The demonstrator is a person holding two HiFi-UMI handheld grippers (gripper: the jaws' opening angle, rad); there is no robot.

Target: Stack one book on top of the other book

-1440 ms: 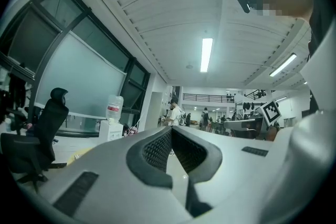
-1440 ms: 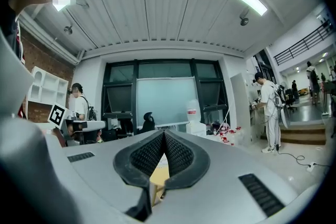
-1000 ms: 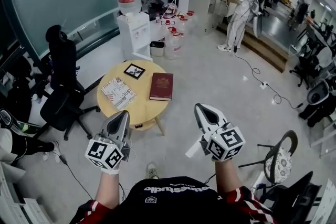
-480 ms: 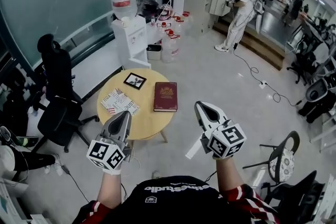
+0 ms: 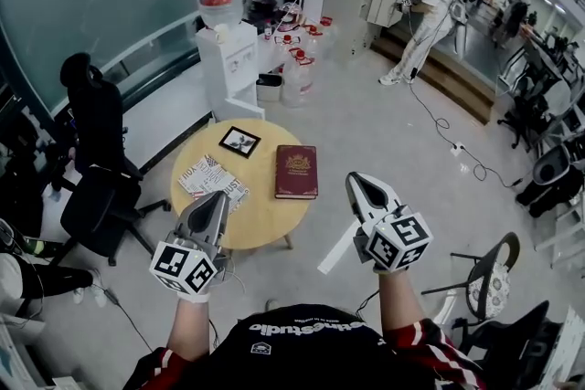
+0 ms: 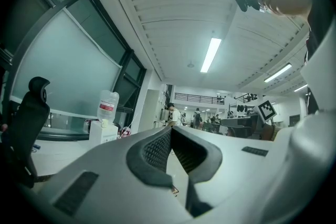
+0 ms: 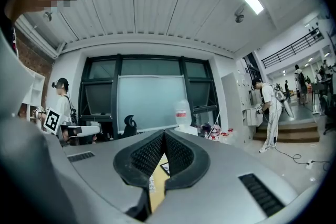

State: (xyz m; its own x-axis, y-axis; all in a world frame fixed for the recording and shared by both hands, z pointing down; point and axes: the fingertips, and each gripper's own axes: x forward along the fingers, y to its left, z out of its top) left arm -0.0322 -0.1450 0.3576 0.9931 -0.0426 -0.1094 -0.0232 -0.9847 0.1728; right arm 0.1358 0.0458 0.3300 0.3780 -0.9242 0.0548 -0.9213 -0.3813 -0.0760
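Maroon hardcover book — gilt-stamped cover; patterned paperback lying apart

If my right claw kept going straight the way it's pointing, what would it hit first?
Likely nothing near: the right claw points level, above the round table. Beyond it, the water dispenser lies closest to that line; depth is unclear.
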